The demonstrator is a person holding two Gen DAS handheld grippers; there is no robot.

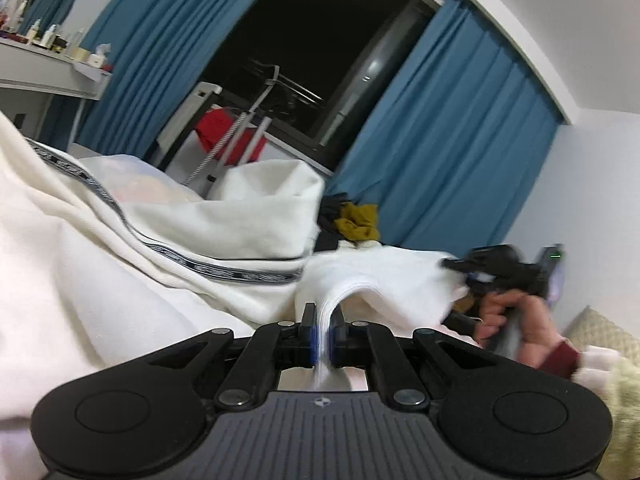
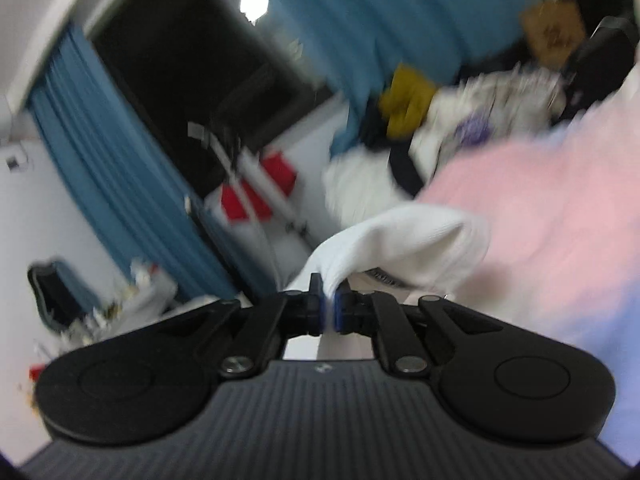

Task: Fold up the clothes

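band on white garment (image 1: 240, 274): dark strip with pale lettering, too blurred to read
left gripper body (image 1: 321, 402): small round quartered mark, no words
right gripper body (image 2: 321, 368): the same small mark, blurred
brown box (image 2: 554, 34): a dark print, unreadable
bottles on shelf (image 1: 38, 32): labels too small to make out
readable text: none
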